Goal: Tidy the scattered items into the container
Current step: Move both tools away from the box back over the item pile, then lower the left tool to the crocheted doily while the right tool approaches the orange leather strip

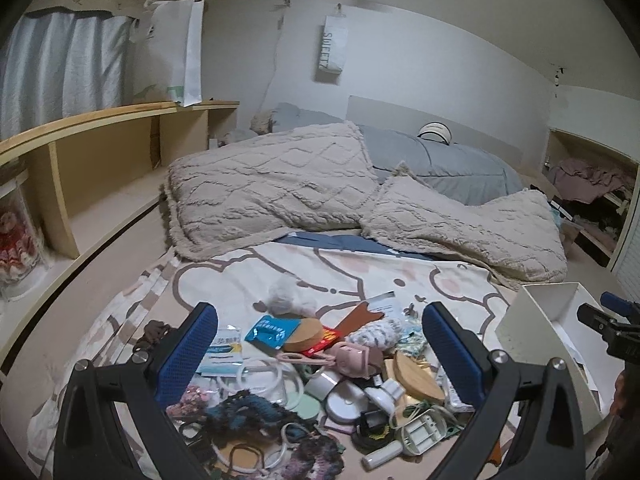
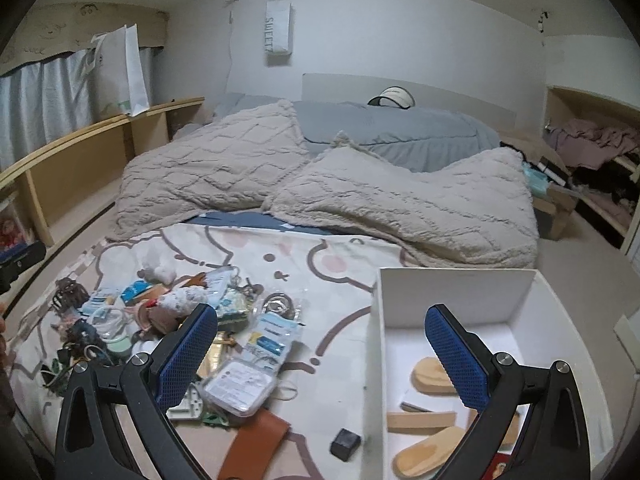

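Bed: cartoon-print sheet under scattered clutter.
Box: white container, wooden pieces inside.
Left tool: wide, empty.
Right tool: wide, empty.

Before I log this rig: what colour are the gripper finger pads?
Blue, dimpled pads, clearest in the right wrist view.

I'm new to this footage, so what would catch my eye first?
The jumbled heap of small items on the cartoon-print blanket, right under the open left gripper. Next, the white box to the right, with wooden pieces inside, beneath the open right gripper.
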{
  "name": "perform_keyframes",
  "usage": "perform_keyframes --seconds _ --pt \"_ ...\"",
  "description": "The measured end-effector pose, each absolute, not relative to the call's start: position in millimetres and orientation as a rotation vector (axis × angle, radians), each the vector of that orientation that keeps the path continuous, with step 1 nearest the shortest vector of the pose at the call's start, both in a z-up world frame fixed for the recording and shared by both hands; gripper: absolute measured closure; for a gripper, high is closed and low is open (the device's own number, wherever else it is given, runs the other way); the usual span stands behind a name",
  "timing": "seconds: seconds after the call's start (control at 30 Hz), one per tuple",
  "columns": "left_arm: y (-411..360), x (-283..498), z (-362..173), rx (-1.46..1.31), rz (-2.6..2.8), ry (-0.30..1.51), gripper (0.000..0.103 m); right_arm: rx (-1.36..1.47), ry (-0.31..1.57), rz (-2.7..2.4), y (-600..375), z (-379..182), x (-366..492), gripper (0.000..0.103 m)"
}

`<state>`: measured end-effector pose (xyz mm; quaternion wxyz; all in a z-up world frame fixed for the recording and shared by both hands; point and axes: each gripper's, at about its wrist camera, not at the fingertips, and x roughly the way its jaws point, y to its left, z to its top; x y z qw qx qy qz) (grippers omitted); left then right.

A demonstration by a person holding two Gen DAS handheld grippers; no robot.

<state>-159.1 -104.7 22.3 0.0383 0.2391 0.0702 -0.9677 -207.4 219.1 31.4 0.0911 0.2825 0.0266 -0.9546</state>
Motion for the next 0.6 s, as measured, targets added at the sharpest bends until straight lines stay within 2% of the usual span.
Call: perform_keyframes --seconds 0.33,0.6 --pt "-137.8 -148.4 -14.0 0.796 -2.857 0.249 0.0 0.864 0.039 -2.768 198.3 13.8 -211.8 0.0" --pt "-147.0 -140.3 -40.7 0.867 -2.808 0.258 0.0 0.99 0.067 -2.673 169.8 -29.5 -216.9 0.0"
